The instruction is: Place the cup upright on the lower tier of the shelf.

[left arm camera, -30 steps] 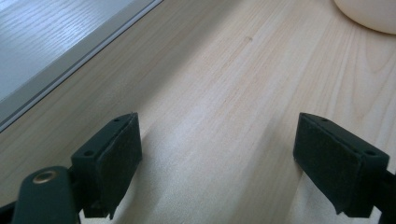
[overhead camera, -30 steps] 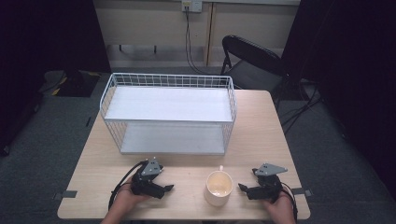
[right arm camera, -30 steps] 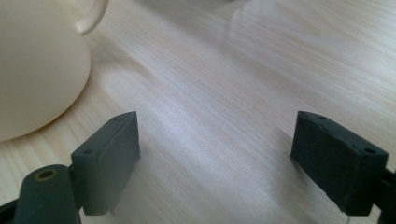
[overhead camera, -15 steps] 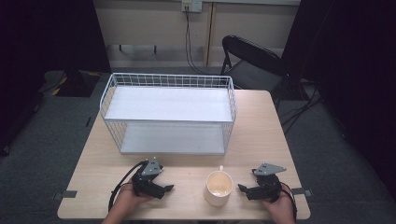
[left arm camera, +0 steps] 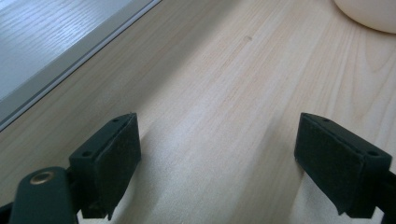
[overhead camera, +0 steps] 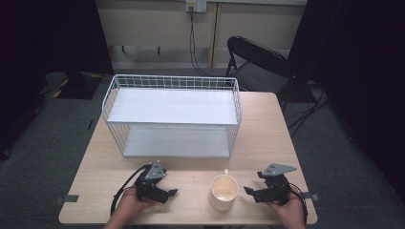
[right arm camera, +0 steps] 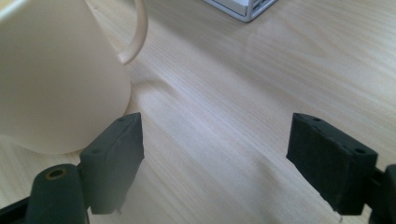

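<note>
A cream mug point(overhead camera: 223, 192) stands upright on the wooden table point(overhead camera: 267, 138) near its front edge, between the two grippers and touching neither. The left gripper point(overhead camera: 168, 193) rests on the table to the mug's left, its jaws spread wide with nothing between them; in the left gripper view the mug is cut off at the top right corner, so no more than a curved bit of its wall point(left arm camera: 369, 11) shows. The right gripper point(overhead camera: 249, 192) sits just right of the mug, jaws likewise wide apart and empty; in the right gripper view the mug point(right arm camera: 56, 79) is close, blurred and cropped at the top and left, its handle point(right arm camera: 137, 32) partly out of frame. A white wire rack point(overhead camera: 173, 117) with two shelves stands behind, well apart from the mug. The person's hands are cut off by the bottom edge of the high view. A black folding chair point(overhead camera: 258, 59) stands beyond the table, partly lost in shadow.
</note>
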Available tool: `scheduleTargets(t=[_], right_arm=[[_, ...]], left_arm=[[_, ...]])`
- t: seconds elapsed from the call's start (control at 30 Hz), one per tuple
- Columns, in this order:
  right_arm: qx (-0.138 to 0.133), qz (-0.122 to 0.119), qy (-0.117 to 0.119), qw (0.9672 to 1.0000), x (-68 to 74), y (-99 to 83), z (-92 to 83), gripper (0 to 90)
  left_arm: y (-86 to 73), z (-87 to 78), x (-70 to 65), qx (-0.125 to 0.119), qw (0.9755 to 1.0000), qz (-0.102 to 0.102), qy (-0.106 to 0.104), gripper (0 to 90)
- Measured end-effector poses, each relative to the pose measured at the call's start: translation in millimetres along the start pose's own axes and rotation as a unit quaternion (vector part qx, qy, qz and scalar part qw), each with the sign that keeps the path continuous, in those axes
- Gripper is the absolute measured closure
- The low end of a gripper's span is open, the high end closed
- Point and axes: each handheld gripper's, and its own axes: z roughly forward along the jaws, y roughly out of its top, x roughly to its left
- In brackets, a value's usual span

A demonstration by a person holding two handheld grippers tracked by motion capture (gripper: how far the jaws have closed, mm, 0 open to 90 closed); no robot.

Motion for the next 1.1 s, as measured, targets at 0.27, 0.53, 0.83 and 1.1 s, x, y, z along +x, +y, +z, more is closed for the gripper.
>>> scheduleTargets(t=[0.27, 0.53, 0.83, 1.1], right_arm=[[-0.003, -0.004, 0.009, 0.9999, 6.4, 15.0, -9.3, 19.3], [-0.015, -0.005, 0.026, 0.9995, 12.7, 28.5, -18.7, 20.5], [-0.025, -0.014, 0.042, 0.9987, 24.4, 41.6, -22.1, 22.7], [-0.029, -0.017, 0.041, 0.9986, 29.6, 49.9, -27.6, 23.2]], left_arm=[[0.0, 0.0, 0.0, 0.000, 1.0000, 0.000, 0.000, 14.2], [0.0, 0.0, -0.1, 0.000, 1.0000, 0.000, 0.001, 14.2], [-0.1, 0.0, -0.2, 0.000, 1.0000, 0.000, 0.001, 14.2], [-0.1, 0.0, -0.1, 0.000, 1.0000, 0.000, 0.001, 14.2]])
